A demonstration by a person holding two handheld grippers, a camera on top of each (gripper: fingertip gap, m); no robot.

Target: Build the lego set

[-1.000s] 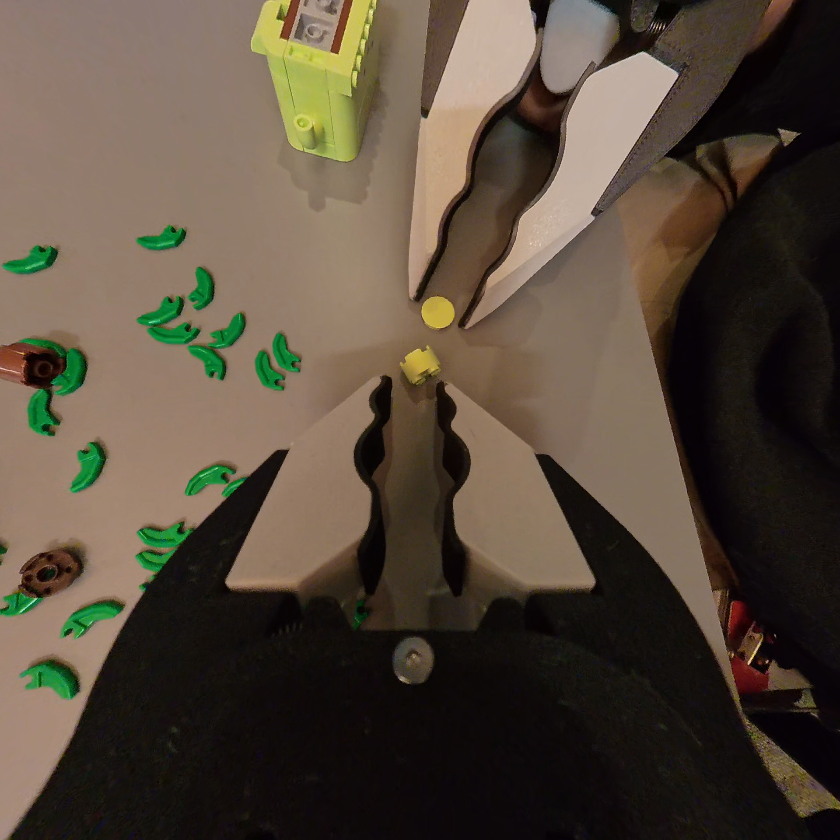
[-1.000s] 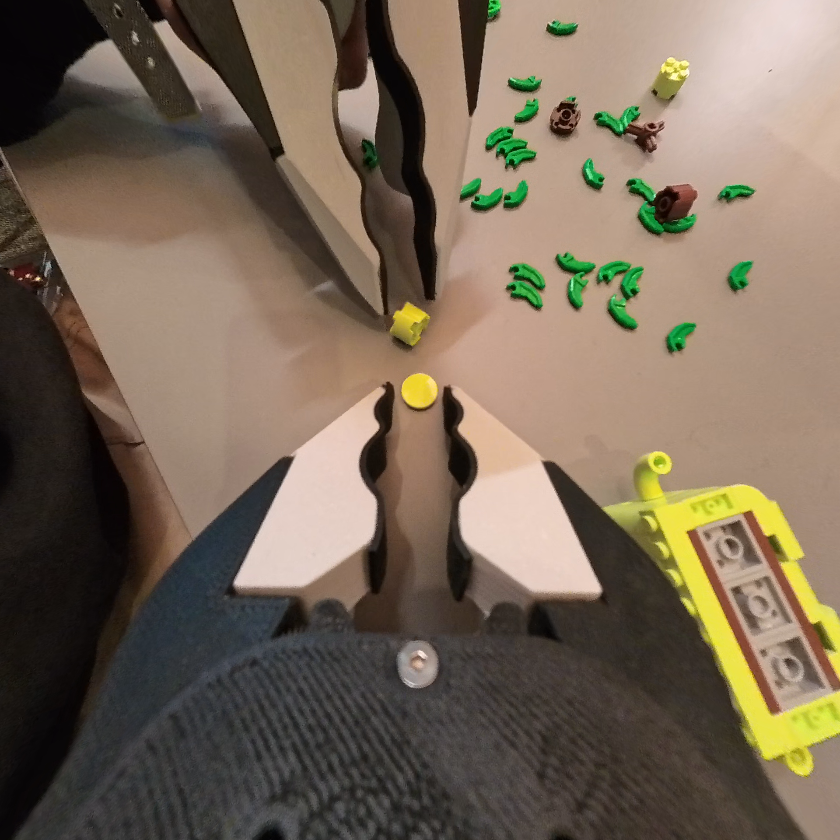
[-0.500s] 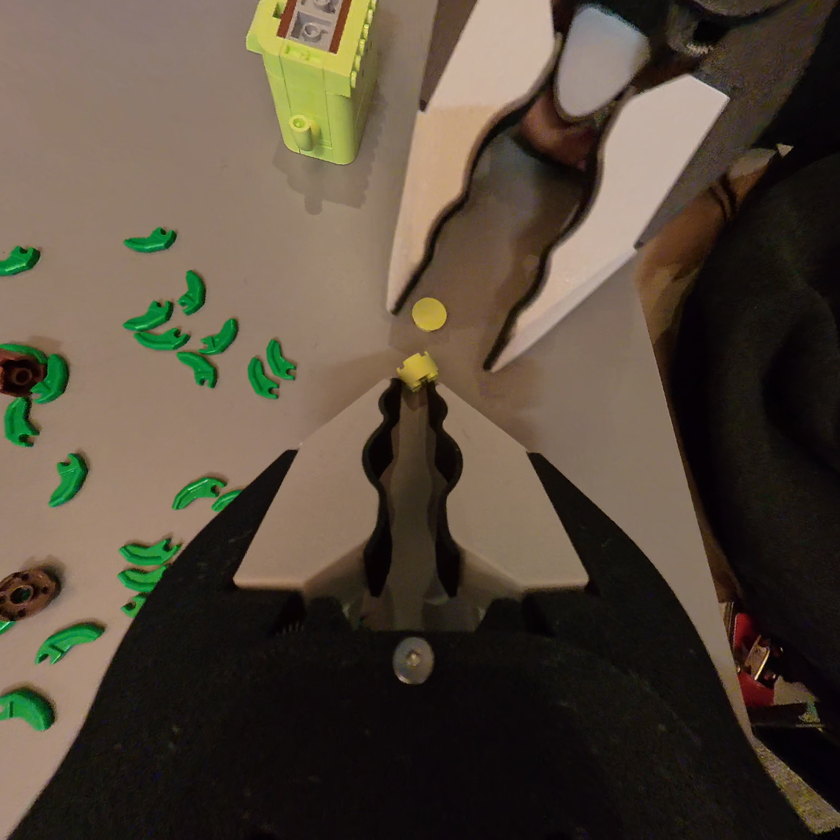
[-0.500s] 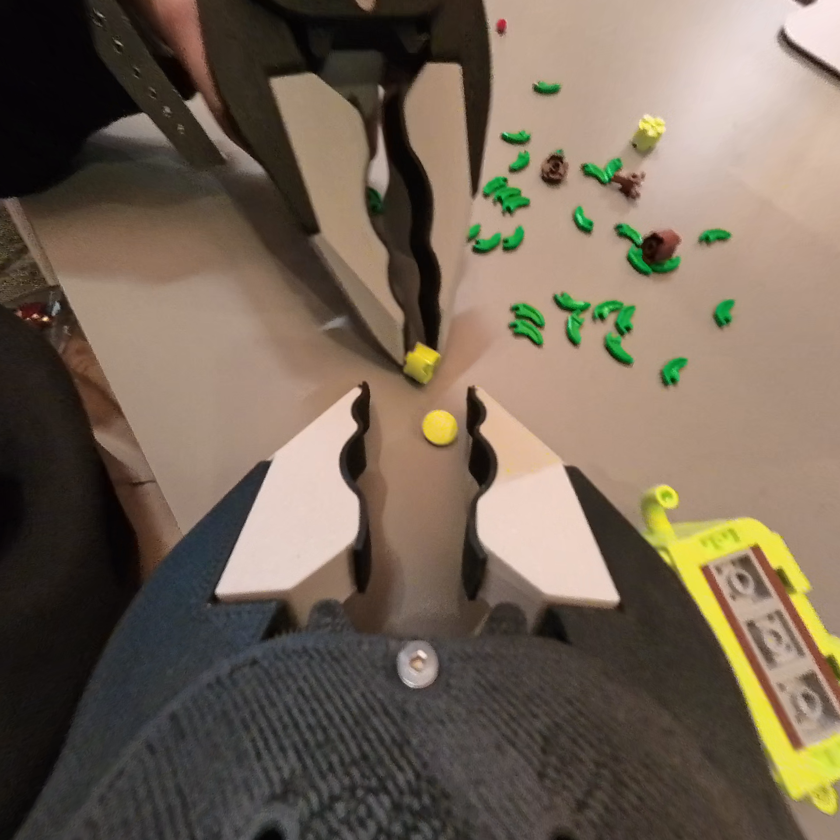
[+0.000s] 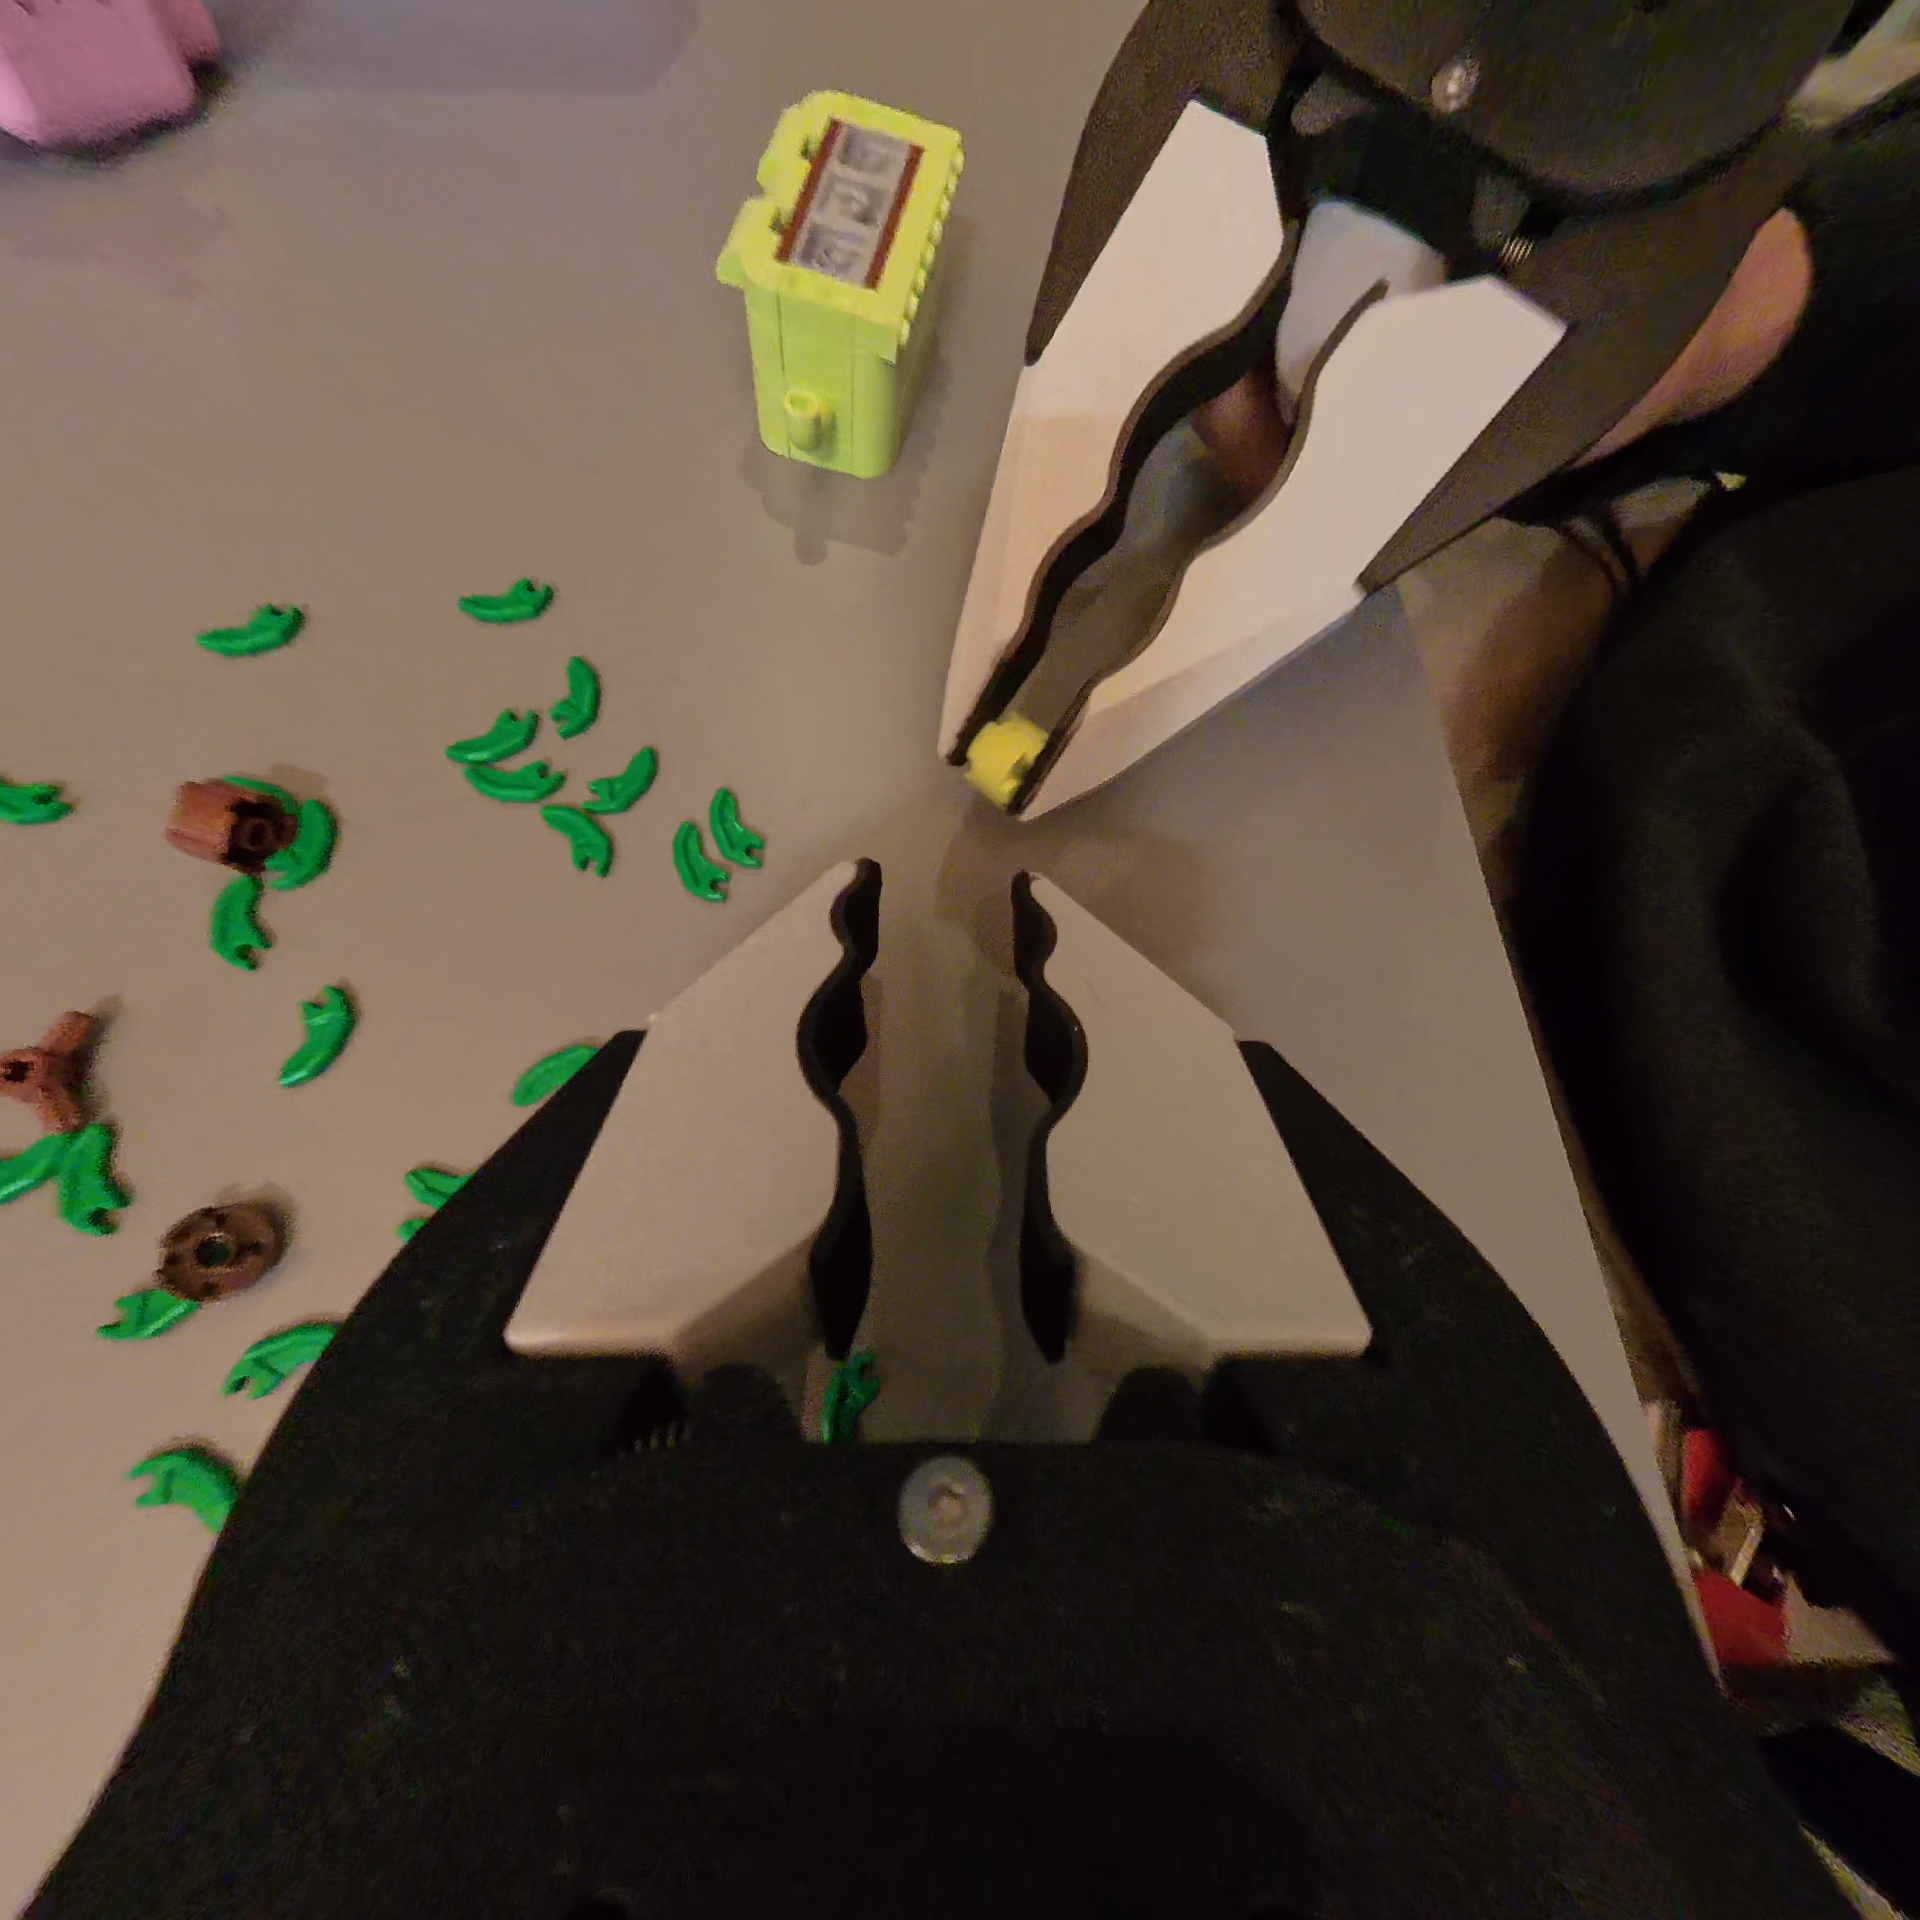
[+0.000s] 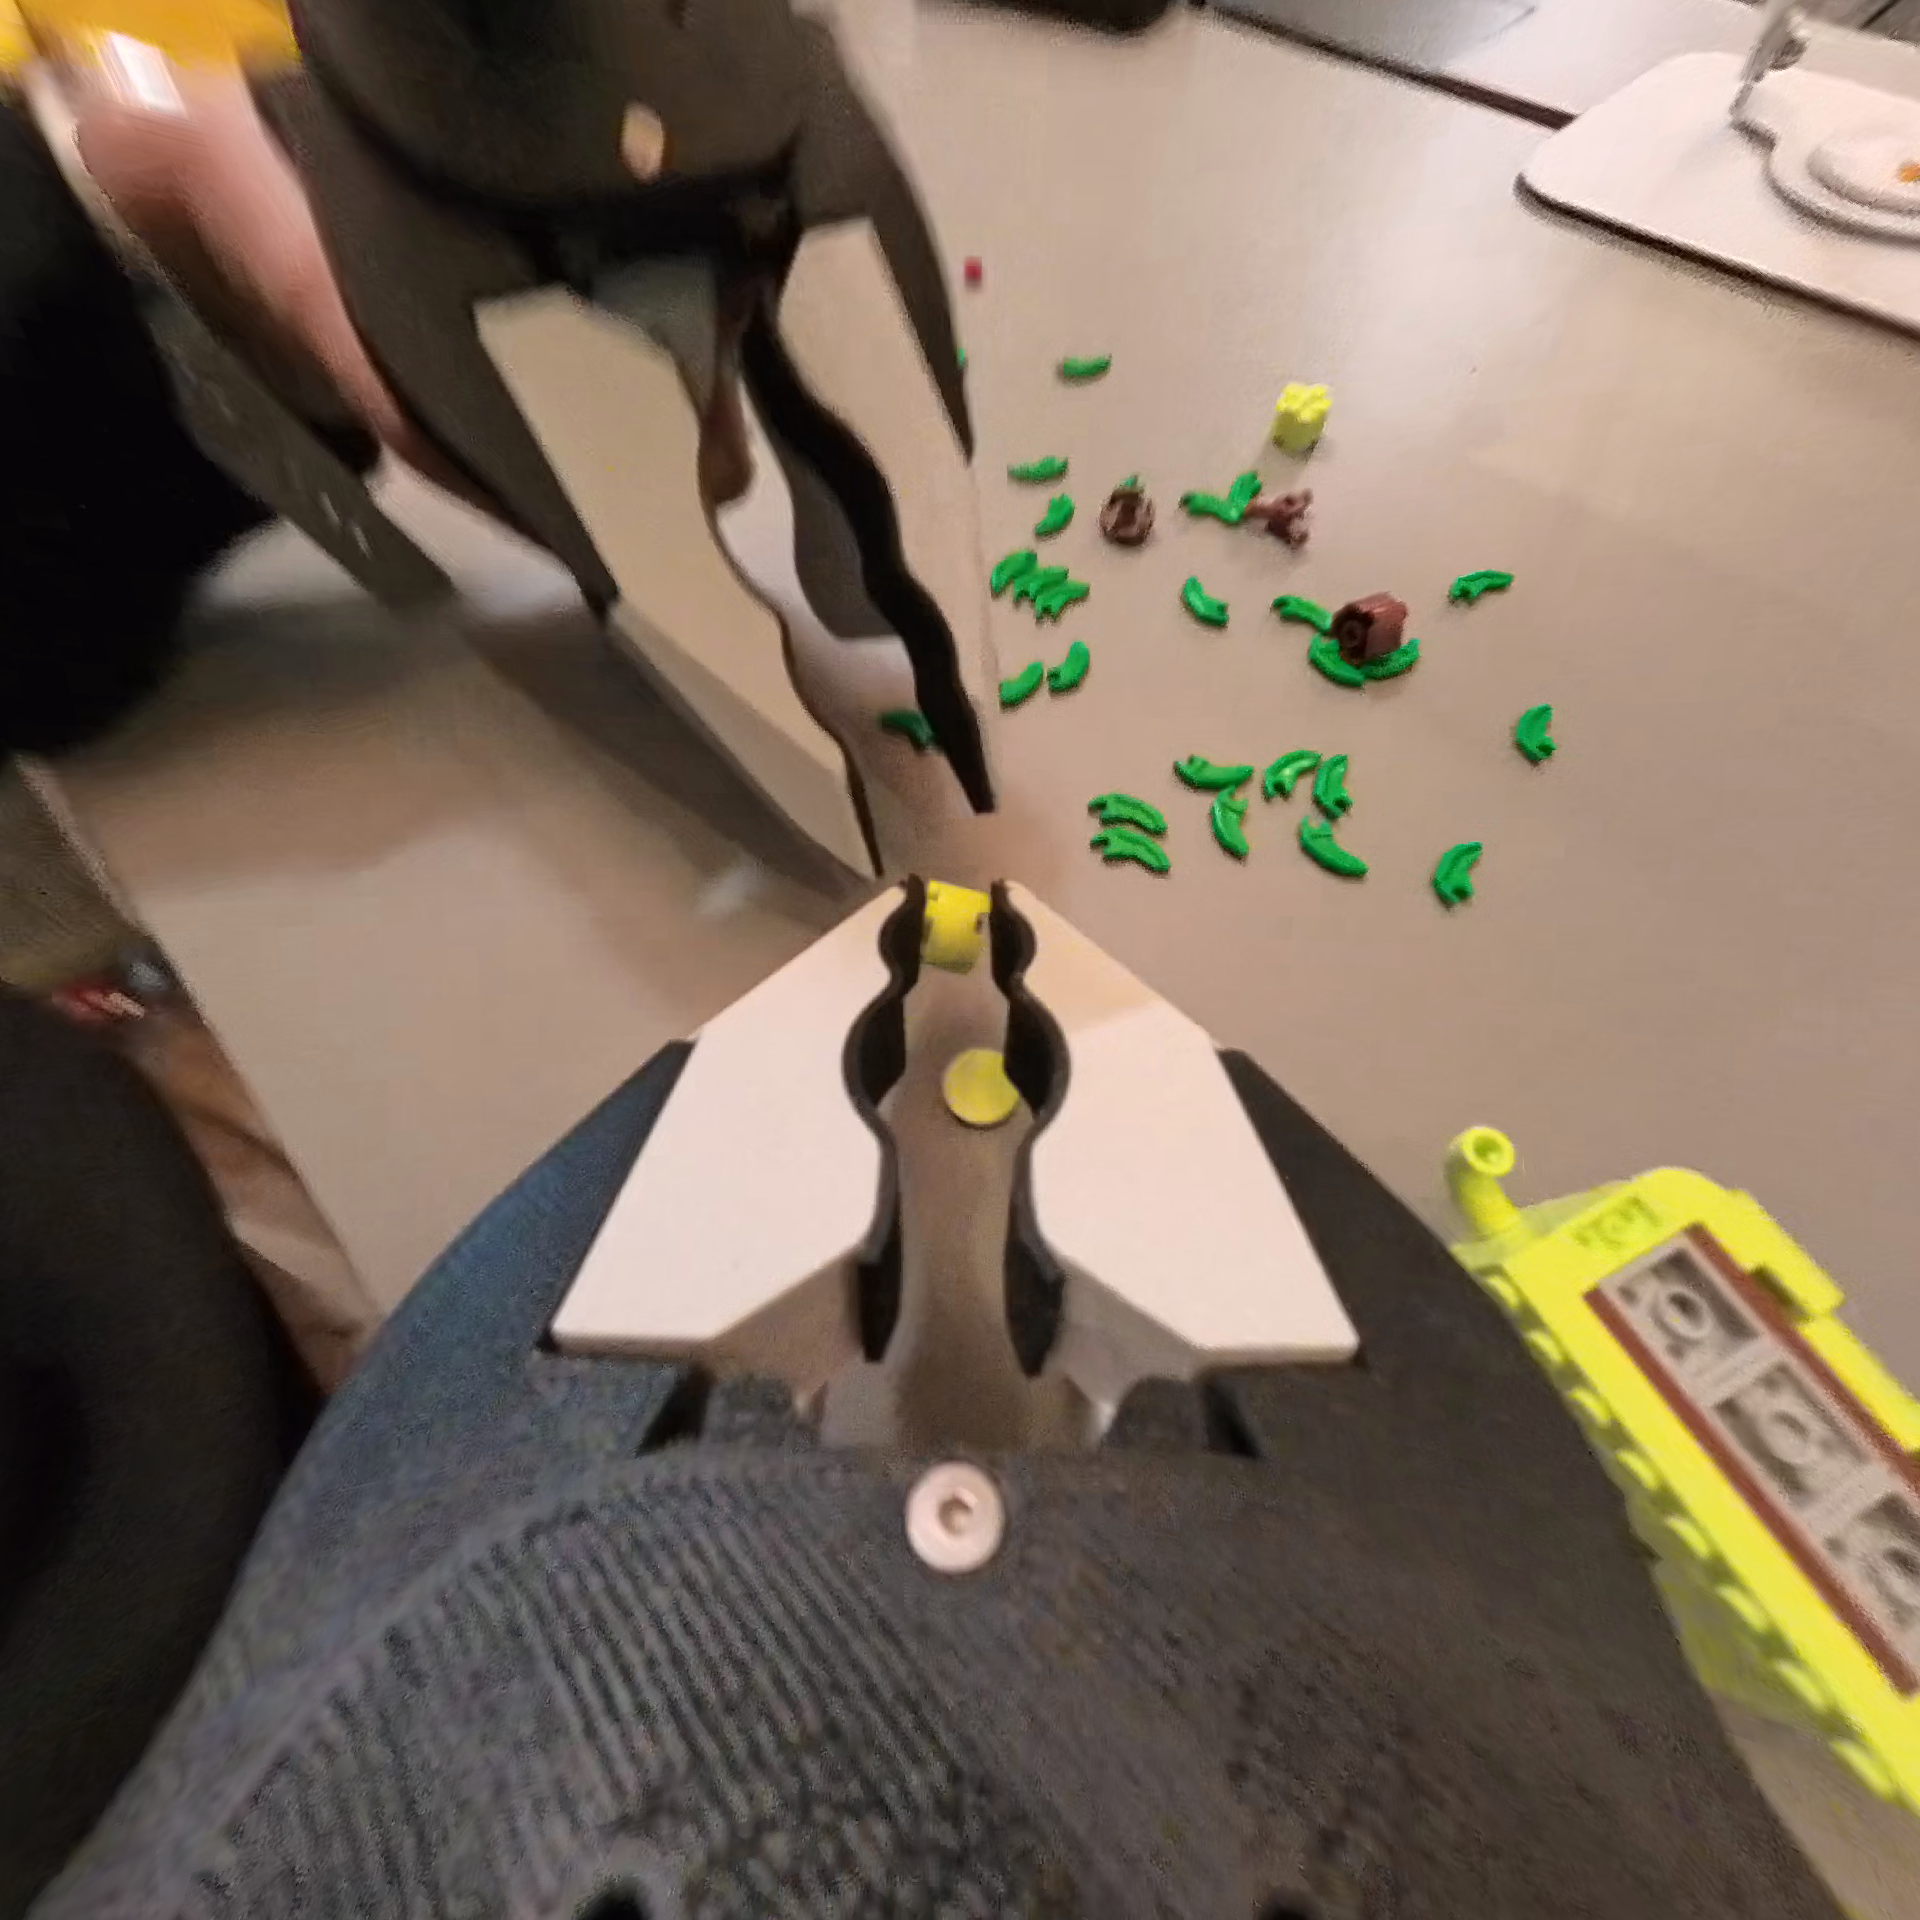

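My right gripper is shut on a small yellow round brick at its fingertips, lifted a little off the grey table. A flat yellow round tile lies on the table below, between the right fingers. In the left wrist view the right gripper comes in from the upper right with the brick pinched in its tips. My left gripper is open and empty, tips just short of the brick; it also shows in the right wrist view. The tile is hidden in the left wrist view.
A lime-green build with a grey and brown top stands upright beyond the grippers, also seen low right. Several green leaf pieces and brown pieces lie scattered left. A white mat lies far off. The table edge runs close on the right. My left and right fingertips are right by each other. The flat yellow round tile lies around 4 centimeters away from my right fingertips.
The left gripper, shut on the small yellow brick half a second ago, has opened and let it go. The right gripper has closed on the brick, leaving the tile on the table.
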